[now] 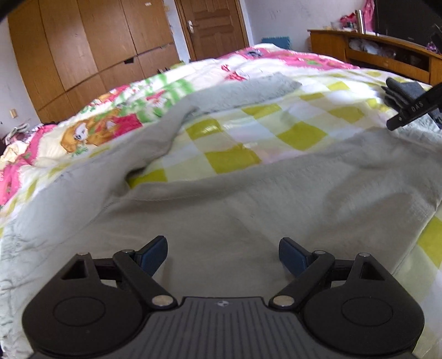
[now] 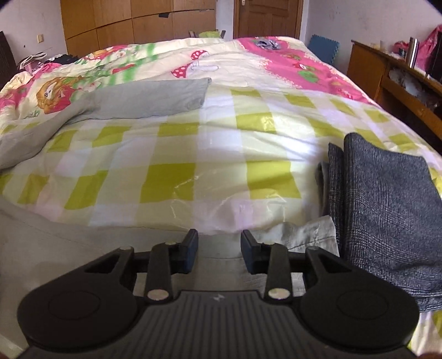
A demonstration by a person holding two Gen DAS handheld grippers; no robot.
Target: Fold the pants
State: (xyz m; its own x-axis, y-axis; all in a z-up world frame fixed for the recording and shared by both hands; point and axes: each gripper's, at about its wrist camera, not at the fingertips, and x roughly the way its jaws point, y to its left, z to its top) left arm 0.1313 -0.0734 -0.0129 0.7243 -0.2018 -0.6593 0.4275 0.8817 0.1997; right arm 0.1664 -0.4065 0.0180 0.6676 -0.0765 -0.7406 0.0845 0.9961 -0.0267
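Light grey pants (image 1: 248,210) lie spread on the bed. One leg runs off to the far left and ends at a cuff (image 1: 265,85). My left gripper (image 1: 223,255) is open just above the near part of the pants and holds nothing. In the right wrist view the same pants (image 2: 55,243) lie at the lower left, and the far leg (image 2: 154,96) lies at the upper left. My right gripper (image 2: 219,248) is open over the pants' near edge, close to a crumpled whitish part (image 2: 306,229). Part of the right gripper also shows in the left wrist view (image 1: 414,107).
The bed has a green-checked cover (image 2: 221,154) and a pink cartoon quilt (image 2: 290,60) behind it. A folded dark grey garment (image 2: 386,210) lies at the right of the bed. A wooden shelf unit (image 1: 373,52) stands on the right, with wardrobes (image 1: 83,49) and a door (image 1: 215,24) at the back.
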